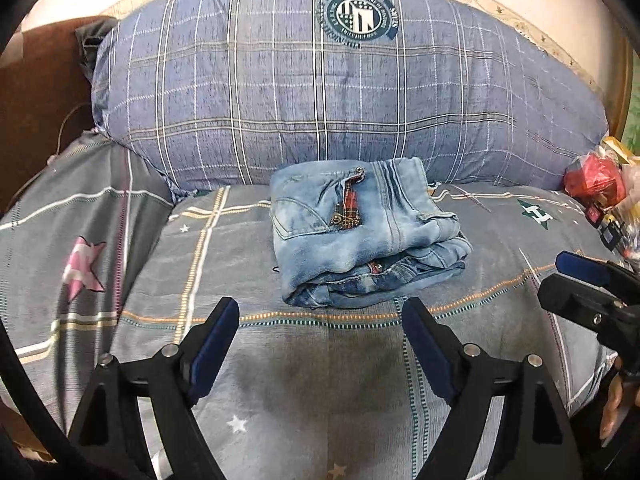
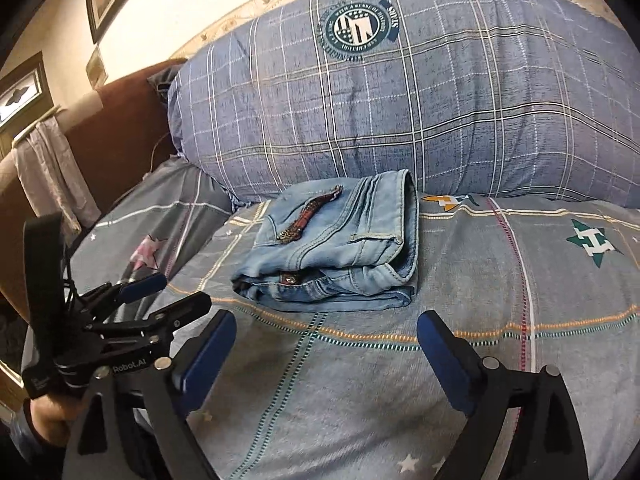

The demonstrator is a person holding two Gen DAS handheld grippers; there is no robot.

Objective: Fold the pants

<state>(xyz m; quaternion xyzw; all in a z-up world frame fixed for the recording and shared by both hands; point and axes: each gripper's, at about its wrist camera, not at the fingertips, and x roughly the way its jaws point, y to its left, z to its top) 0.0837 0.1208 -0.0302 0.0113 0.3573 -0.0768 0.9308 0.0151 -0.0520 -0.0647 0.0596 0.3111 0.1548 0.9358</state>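
Nearest each camera, two black two-finger grippers with dark blue pads hang low over a grey plaid bedspread [image 1: 320, 380] printed with small stars. From its own wrist view, the left gripper [image 1: 320, 320] has its jaws spread wide and holds nothing, with only bare bedspread between the pads. From the right wrist view, the right gripper [image 2: 326, 332] is spread just as wide and is also empty, touching nothing. Each gripper shows at the edge of the other's view, so the two sit side by side, near each other. Just beyond both sets of fingertips, apart from them, lies a folded bundle of light blue denim pants [image 1: 360, 232] with a red plaid trim strip on top, resting flat on the bedspread. Open bedspread surrounds the bundle on its left, right and near sides. Close behind the bundle, a large blue-grey plaid pillow [image 1: 340, 92] with a round crest leans upright. At the far right edge sits a crumpled red and clear plastic bag [image 1: 600, 184].
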